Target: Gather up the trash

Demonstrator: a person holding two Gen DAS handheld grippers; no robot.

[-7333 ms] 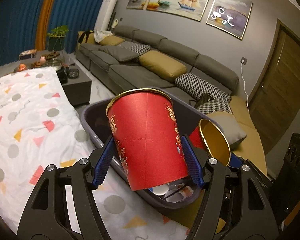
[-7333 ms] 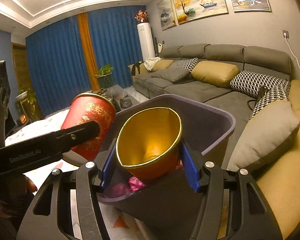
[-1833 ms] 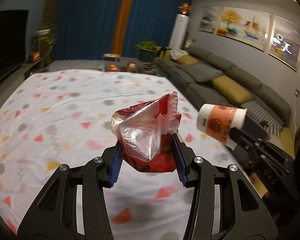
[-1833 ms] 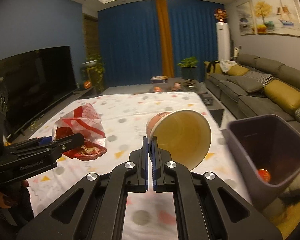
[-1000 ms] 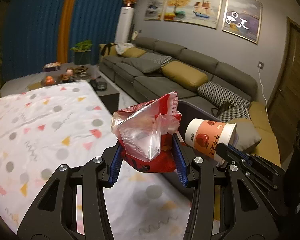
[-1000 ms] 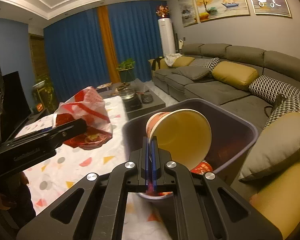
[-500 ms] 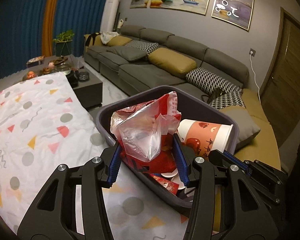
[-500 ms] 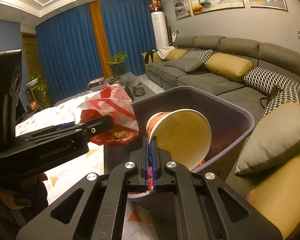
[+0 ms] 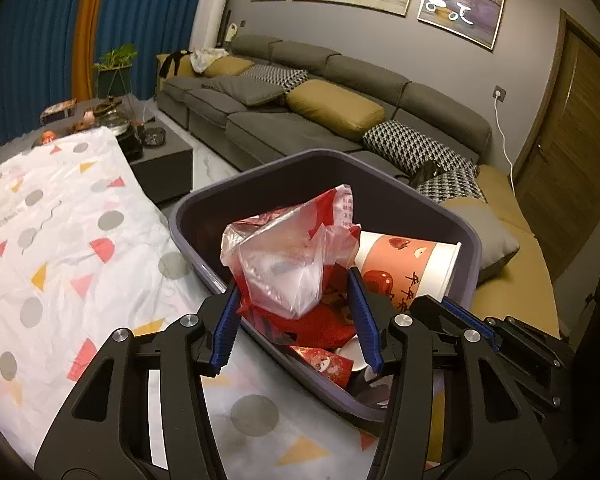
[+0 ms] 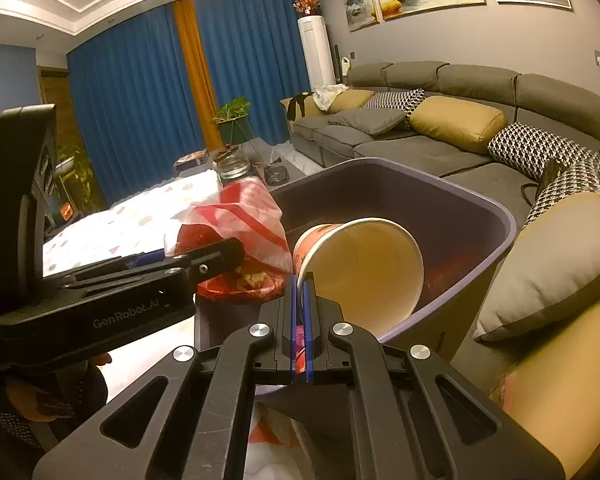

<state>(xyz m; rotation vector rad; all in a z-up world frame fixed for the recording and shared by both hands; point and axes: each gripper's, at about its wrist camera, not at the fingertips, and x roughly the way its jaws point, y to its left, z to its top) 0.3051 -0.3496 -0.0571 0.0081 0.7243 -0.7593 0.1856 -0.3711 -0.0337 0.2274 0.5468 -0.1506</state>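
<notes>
A crumpled red and clear plastic bag (image 9: 284, 264) hangs between the blue pads of my left gripper (image 9: 296, 312). Its jaws are opening, and both pads still touch the bag. The bag hangs over the open mouth of the dark purple trash bin (image 9: 380, 172). My right gripper (image 10: 300, 280) is shut on the wall of a paper cup (image 10: 364, 264) that lies on its side with its mouth facing the camera, over the bin (image 10: 460, 192). In the left wrist view the cup (image 9: 408, 264) sits just right of the bag. The bag (image 10: 240, 216) is left of the cup in the right wrist view.
Red wrappers (image 9: 324, 364) and other trash lie in the bin. A table with a white patterned cloth (image 9: 60, 240) is left of the bin. A grey sofa (image 9: 340, 92) with cushions (image 10: 548, 264) stands behind and to the right. A low dark table (image 9: 156, 152) stands farther back.
Both grippers have swung from beside the table to over the bin. The bag has come down toward the bin's mouth, and the left pads stand slightly wider. The cup's grip is unchanged.
</notes>
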